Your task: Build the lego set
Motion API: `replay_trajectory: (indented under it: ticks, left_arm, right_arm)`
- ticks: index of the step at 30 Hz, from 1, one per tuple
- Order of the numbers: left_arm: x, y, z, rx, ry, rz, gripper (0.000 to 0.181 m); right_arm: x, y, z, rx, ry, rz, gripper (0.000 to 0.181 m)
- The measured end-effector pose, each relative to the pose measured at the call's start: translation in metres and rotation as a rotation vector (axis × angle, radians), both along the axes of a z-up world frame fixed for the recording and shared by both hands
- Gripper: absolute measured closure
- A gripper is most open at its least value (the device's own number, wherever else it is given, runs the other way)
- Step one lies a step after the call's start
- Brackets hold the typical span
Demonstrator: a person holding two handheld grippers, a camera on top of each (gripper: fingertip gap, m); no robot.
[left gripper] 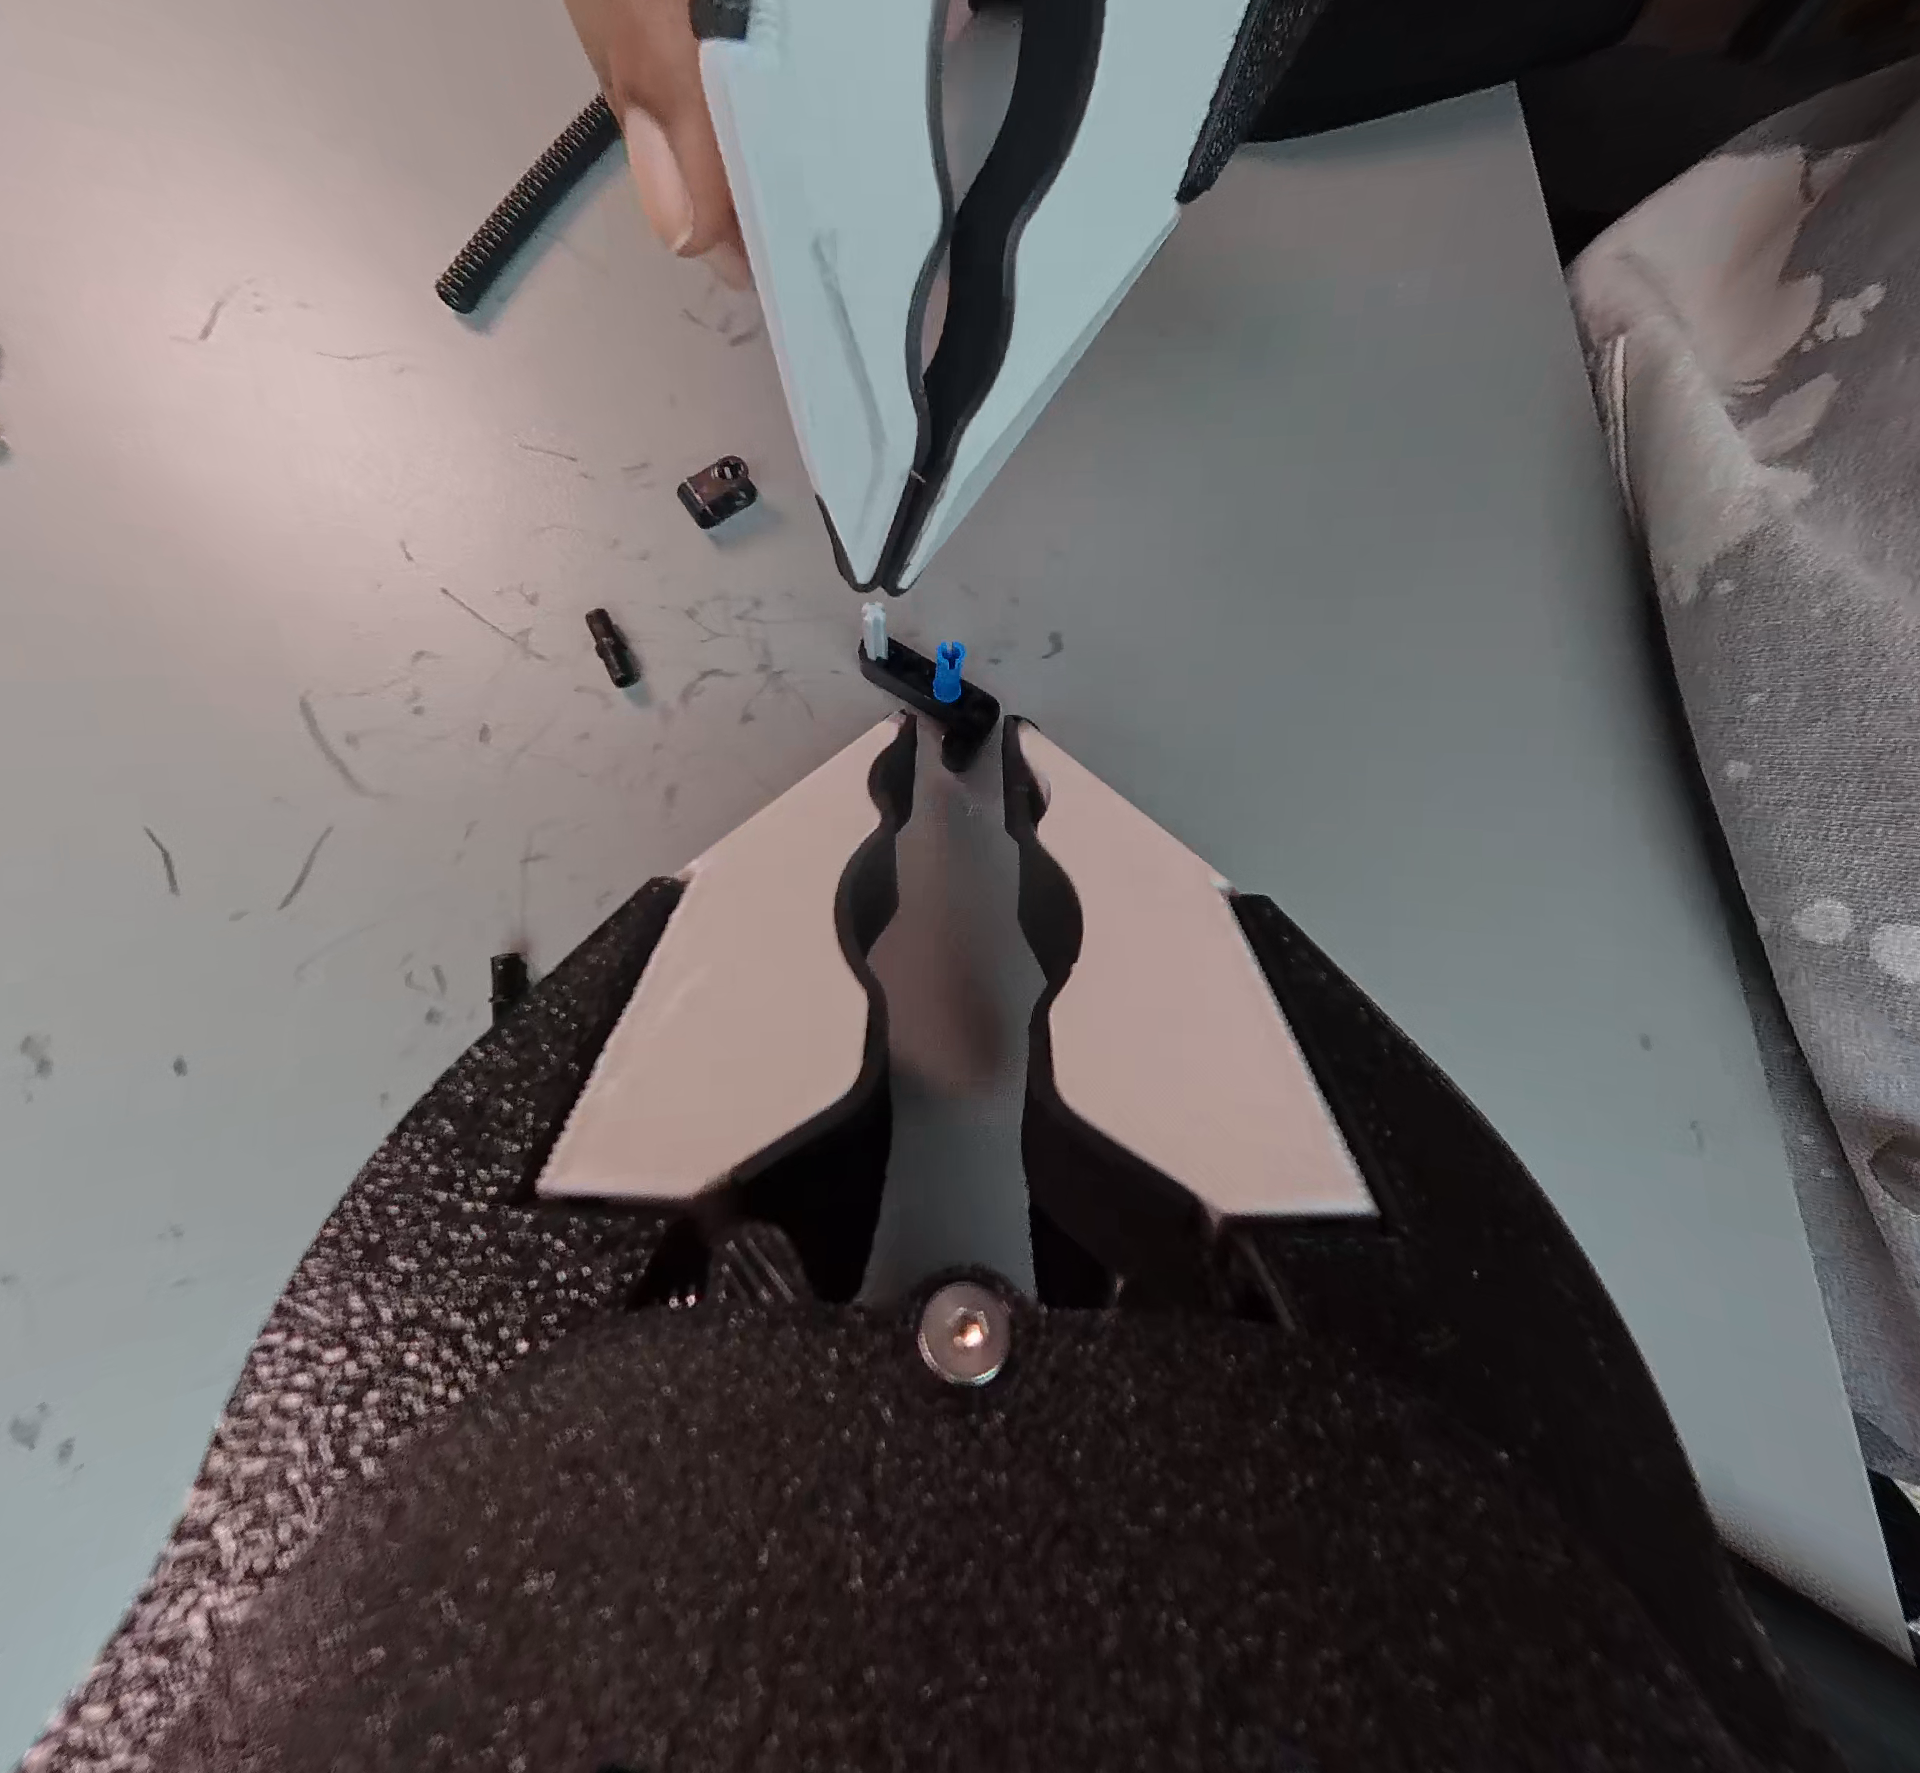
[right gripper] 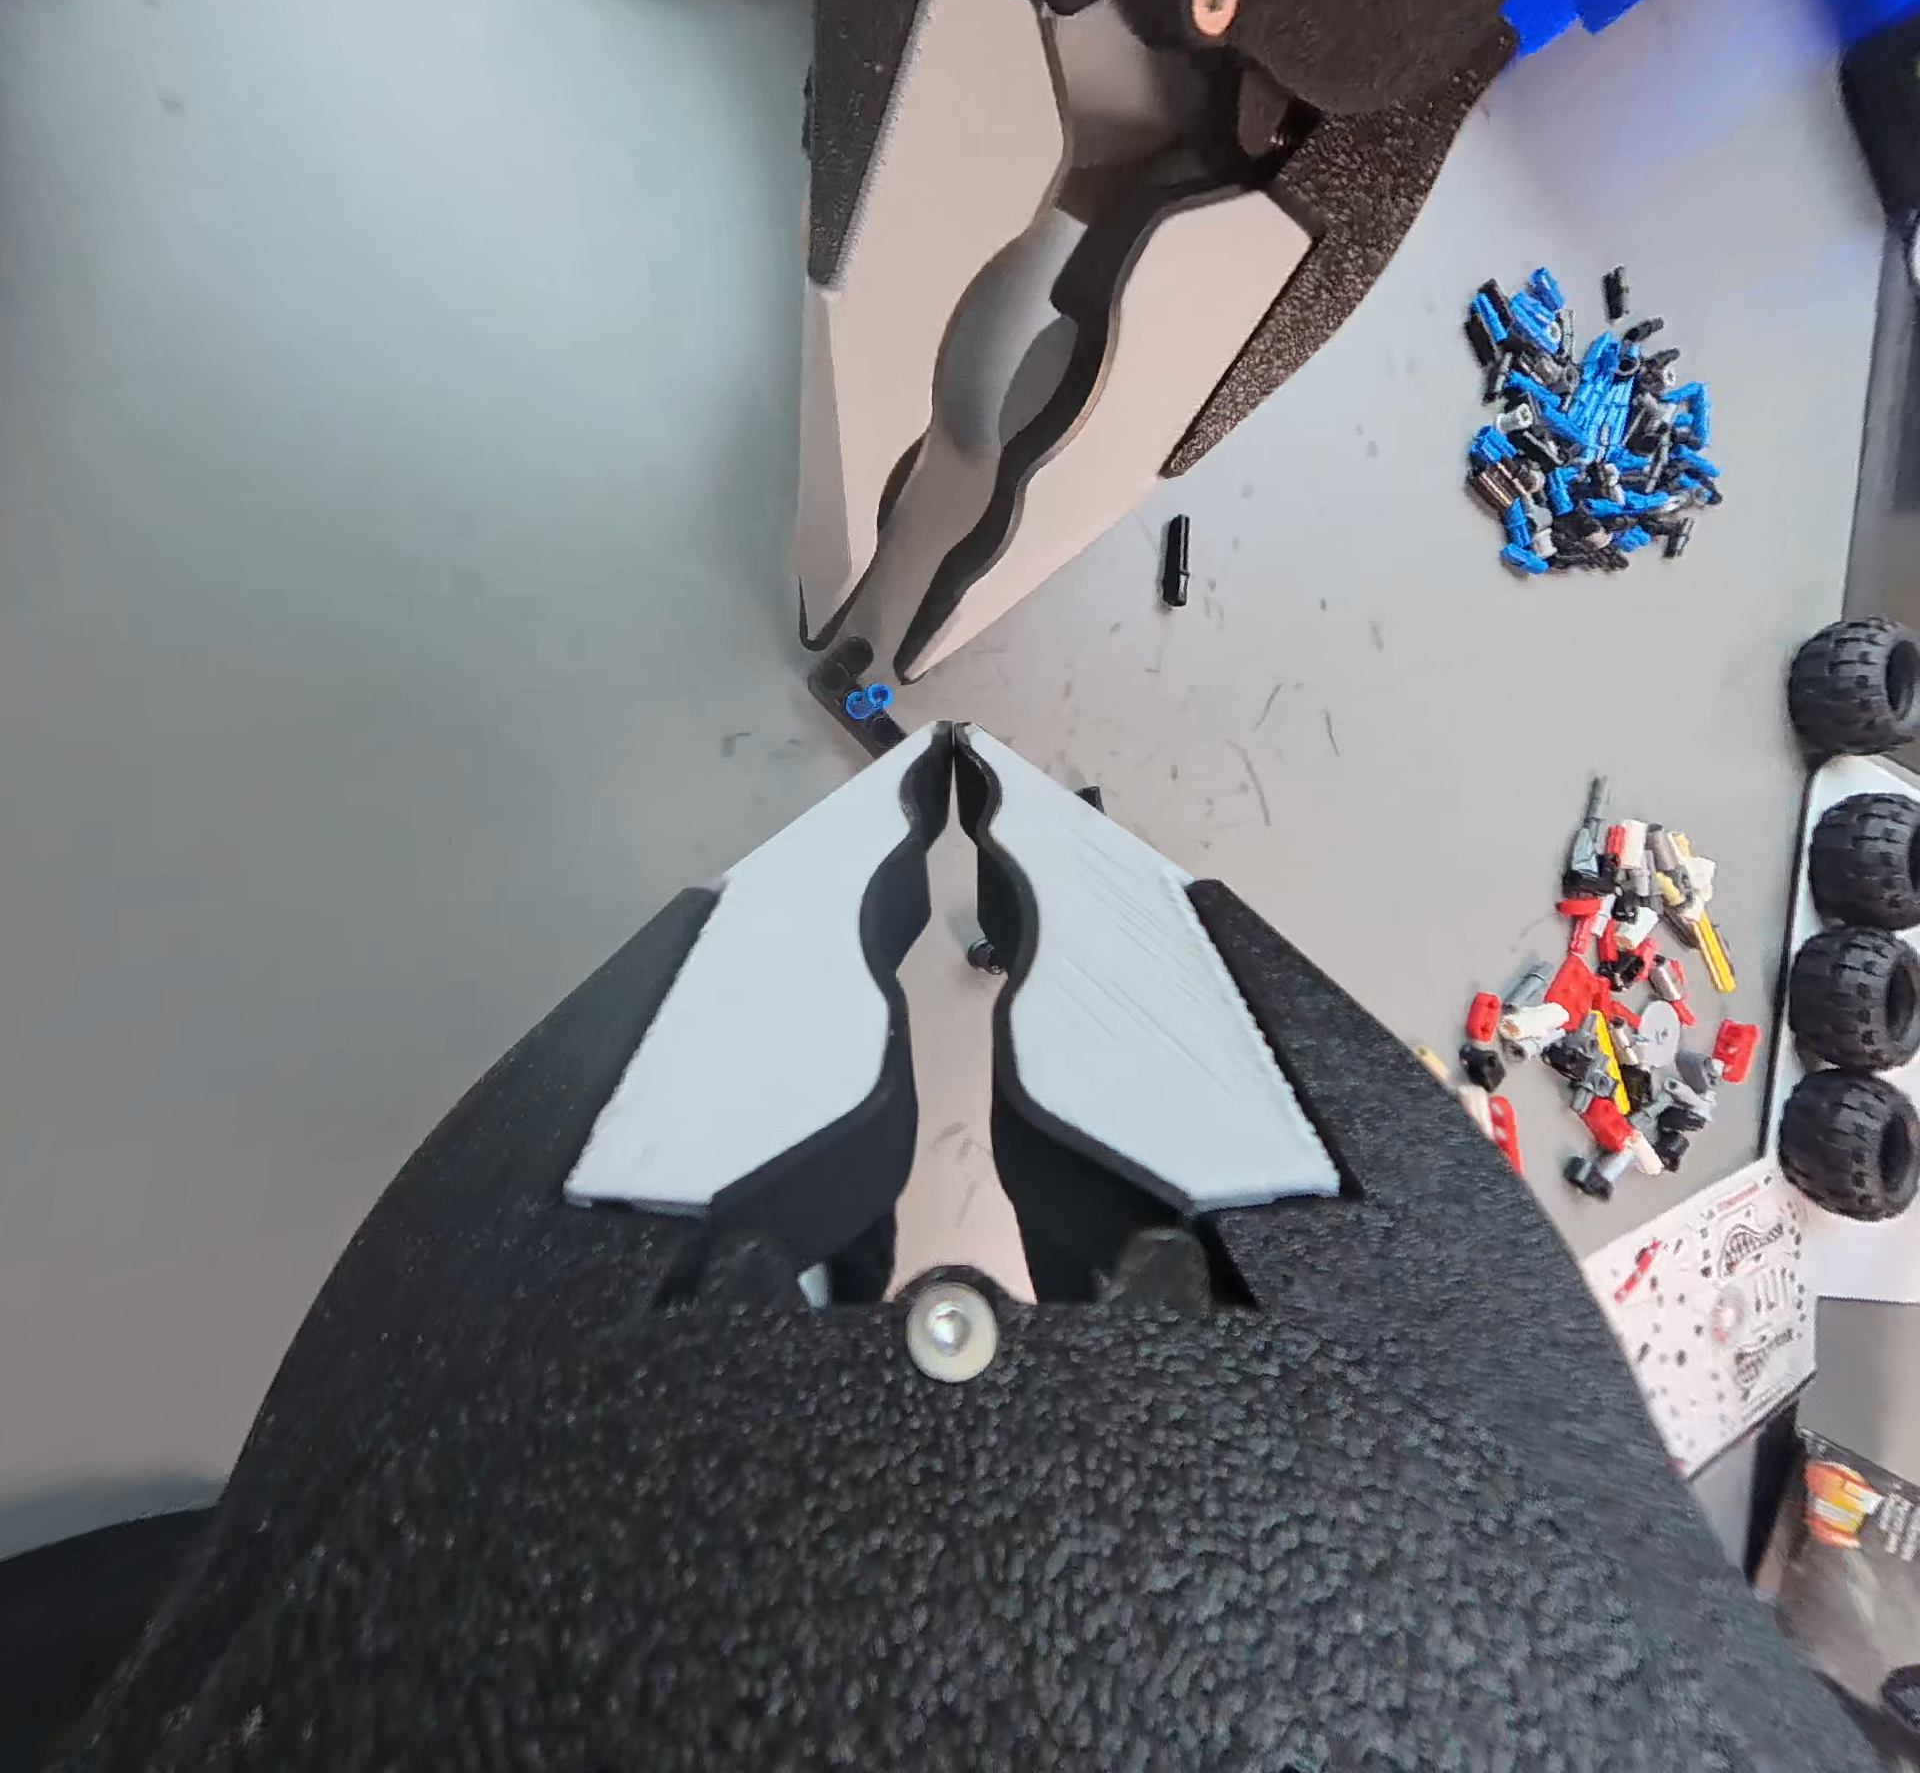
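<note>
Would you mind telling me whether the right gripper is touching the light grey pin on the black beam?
Apart. The left wrist view shows bare table between the right gripper and the light grey pin standing on the black beam.

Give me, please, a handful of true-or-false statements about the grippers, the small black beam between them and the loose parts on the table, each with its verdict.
1. A blue pin stands upright in the black beam. True.
2. The right gripper is wide open. False: its fingertips meet, just above a light grey pin at the beam's far end.
3. The left gripper has its fingertips at either side of the beam's near end. True.
4. The black tyres lie in a heap among the blue parts. False: they stand in a row at the table's edge.
5. The red parts and the blue parts lie in separate piles. True.
</note>
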State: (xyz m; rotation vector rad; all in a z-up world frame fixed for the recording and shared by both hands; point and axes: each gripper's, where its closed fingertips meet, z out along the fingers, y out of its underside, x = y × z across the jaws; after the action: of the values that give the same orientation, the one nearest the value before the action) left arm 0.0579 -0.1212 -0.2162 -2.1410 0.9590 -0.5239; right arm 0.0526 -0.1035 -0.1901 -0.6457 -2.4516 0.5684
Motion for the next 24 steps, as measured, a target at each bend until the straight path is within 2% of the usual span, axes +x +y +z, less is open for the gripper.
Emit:
replay_trajectory:
  ticks: [1,8,24]
  left_arm:
    - [0.000,0.001,0.002,0.006,-0.005,0.004,0.164]
    - [0.000,0.003,-0.008,-0.010,0.053,0.025,0.168]
    - [0.001,0.002,-0.008,-0.018,0.051,0.025,0.171]
  right_arm:
    - [0.000,0.000,0.000,-0.031,-0.019,-0.022,0.181]
    - [0.001,0.001,-0.013,-0.138,-0.148,-0.082,0.173]
    - [0.001,0.002,-0.019,-0.248,-0.346,-0.179,0.177]
